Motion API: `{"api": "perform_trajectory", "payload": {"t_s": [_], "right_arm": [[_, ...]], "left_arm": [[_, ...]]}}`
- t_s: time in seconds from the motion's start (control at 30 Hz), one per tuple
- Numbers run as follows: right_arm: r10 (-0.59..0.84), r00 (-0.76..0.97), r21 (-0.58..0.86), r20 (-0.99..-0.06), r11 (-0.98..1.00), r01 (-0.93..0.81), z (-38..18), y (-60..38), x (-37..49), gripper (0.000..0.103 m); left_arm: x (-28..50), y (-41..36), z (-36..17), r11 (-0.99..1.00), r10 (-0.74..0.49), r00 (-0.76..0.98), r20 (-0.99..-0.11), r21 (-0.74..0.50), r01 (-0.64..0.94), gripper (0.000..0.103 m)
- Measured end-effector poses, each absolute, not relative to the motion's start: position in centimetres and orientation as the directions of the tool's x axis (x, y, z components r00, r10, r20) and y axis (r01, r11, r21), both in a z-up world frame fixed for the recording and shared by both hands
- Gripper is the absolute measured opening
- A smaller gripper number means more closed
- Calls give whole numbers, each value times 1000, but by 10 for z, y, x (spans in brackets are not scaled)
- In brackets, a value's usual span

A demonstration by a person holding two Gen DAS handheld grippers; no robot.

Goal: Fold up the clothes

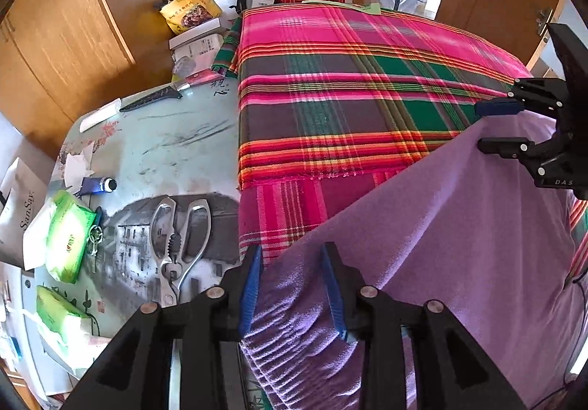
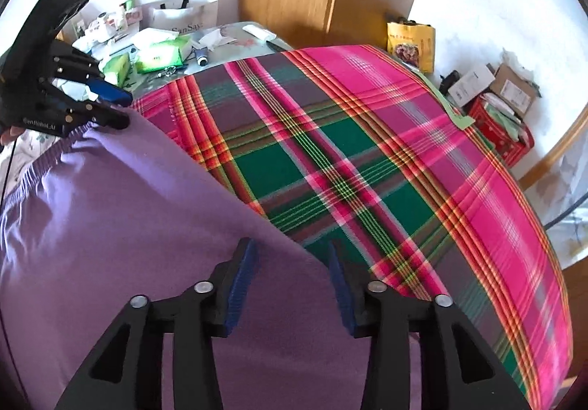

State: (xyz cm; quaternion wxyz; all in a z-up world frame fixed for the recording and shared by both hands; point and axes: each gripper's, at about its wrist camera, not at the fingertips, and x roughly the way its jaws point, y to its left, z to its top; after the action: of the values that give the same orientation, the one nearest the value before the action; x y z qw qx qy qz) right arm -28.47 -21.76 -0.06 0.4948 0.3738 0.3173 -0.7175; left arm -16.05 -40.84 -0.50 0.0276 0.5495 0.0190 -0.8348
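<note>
A purple garment (image 2: 128, 226) lies across the near half of a plaid cloth (image 2: 367, 160) that covers the work surface, and its straight folded edge runs from about 9 o'clock down toward 5 o'clock in the right wrist view. An elastic, gathered hem shows at the garment's left end, close under the left gripper (image 1: 292, 285).

The left gripper stands with its blue pads apart, the gathered hem lying loose between them with a visible gap on both sides; it clamps nothing. The right gripper (image 2: 290, 281) is likewise spread, its two pads straddling the fold edge at 6 o'clock without pressing on the fabric. Each gripper also appears in the other's view, at 3 o'clock and at 9 o'clock, jaws apart over the garment's edge.

As a judgement, one fold looks laid down and released: the cloth sits flat, doubled, with a clean edge. What seems left is at least another fold to bring it to a compact shape, and some smoothing near the bunched hem.

Off the plaid cloth, at 8 o'clock in the left wrist view, scissors (image 1: 180, 244) and tissue packs (image 1: 68, 237) lie on the printed tabletop (image 1: 165, 149), well apart from the garment
</note>
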Motion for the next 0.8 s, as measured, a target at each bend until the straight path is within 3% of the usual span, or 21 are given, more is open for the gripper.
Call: {"api": "perform_trajectory", "payload": {"t_s": [0.17, 0.37, 0.47, 0.5, 0.57, 0.63, 0.8], "right_arm": [[-504, -170, 18, -847, -346, 938, -4, -210, -297, 49], [-531, -181, 36, -828, -372, 928, -4, -207, -295, 49], [-523, -183, 39, -832, -384, 923, -4, -206, -293, 46], [-525, -177, 45, -833, -383, 922, -3, -205, -293, 43], [-528, -163, 61, -833, -381, 923, -2, -203, -292, 33], [-532, -154, 70, -833, -376, 924, -1, -200, -290, 10], [-537, -192, 29, -822, -376, 926, 7, -195, -272, 6]], "left_arm": [[-159, -416, -7, -997, 8, -407, -913, -38, 68, 43], [-157, -417, -7, -996, 16, -420, -907, -49, 68, 42], [-158, -415, -6, -997, 13, -414, -910, -44, 64, 37], [-158, -414, -5, -997, 9, -413, -911, -39, 63, 34], [-158, -412, -4, -998, -5, -411, -912, -20, 57, 6], [-158, -409, -3, -998, -17, -408, -913, -6, 55, 3], [-153, -408, 4, -997, -27, -427, -904, -4, 72, 2]]}}
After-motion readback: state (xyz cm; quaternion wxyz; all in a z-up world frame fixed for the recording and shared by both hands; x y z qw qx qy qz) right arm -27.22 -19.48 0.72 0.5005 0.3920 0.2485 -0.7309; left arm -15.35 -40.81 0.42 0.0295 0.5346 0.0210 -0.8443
